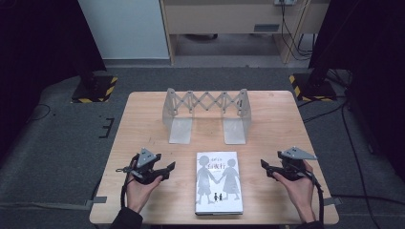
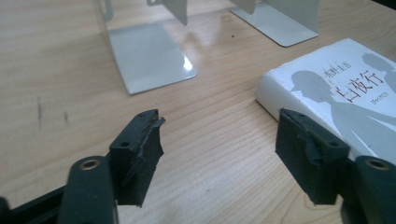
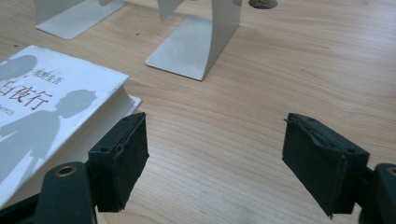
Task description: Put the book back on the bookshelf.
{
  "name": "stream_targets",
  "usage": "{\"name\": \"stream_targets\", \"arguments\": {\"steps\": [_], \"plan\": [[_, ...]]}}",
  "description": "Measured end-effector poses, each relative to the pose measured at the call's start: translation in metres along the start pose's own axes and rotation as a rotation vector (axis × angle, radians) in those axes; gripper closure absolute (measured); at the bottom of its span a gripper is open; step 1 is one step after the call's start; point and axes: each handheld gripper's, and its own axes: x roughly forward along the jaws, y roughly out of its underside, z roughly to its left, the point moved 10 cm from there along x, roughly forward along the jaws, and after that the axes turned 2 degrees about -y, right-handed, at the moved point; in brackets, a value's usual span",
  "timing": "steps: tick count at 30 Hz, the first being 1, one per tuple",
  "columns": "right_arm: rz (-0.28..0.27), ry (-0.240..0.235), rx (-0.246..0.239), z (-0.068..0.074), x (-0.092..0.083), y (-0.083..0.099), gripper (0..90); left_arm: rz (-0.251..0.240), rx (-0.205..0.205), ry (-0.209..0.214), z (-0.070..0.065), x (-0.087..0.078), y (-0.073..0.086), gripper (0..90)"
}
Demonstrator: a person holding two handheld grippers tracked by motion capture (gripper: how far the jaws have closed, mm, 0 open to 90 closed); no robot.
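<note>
A white book (image 1: 218, 183) with grey silhouettes of two figures on its cover lies flat near the table's front edge, midway between my hands. My left gripper (image 1: 167, 171) hovers to the left of it, pointing toward the book, jaws open and nothing between them. In the left gripper view the book (image 2: 336, 84) lies just beyond the right jaw of that gripper (image 2: 224, 149). My right gripper (image 1: 268, 169) is to the right of the book, also open and holding nothing. In the right gripper view the book (image 3: 42, 107) lies past the left jaw of that gripper (image 3: 219, 158).
An expandable metal bookend rack (image 1: 205, 114) with a scissor lattice and two flat base plates (image 2: 149, 56) (image 3: 196, 46) stands behind the book at mid-table. The wooden table (image 1: 277, 124) has bare room on either side. Grey carpet surrounds it.
</note>
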Motion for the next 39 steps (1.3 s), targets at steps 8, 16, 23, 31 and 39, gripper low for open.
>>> {"name": "stream_targets", "arguments": {"steps": [8,16,23,31,39], "plan": [[-0.008,-0.035,-0.009,0.017,0.002,-0.003,23.0,0.029,0.019,0.025,-0.022,0.006,0.001,21.4],[-0.006,-0.057,-0.021,0.029,0.006,-0.003,23.5,0.012,0.085,0.032,-0.038,0.012,-0.005,14.7],[0.015,-0.084,-0.041,0.044,0.013,0.002,23.5,0.004,0.062,0.067,-0.046,0.018,-0.013,8.8],[-0.001,-0.122,-0.029,0.057,0.019,0.002,23.6,0.015,0.096,0.074,-0.061,0.026,0.002,19.6],[0.010,-0.178,-0.012,0.071,0.028,0.010,25.2,0.048,0.130,0.069,-0.069,0.034,0.013,20.6]]}}
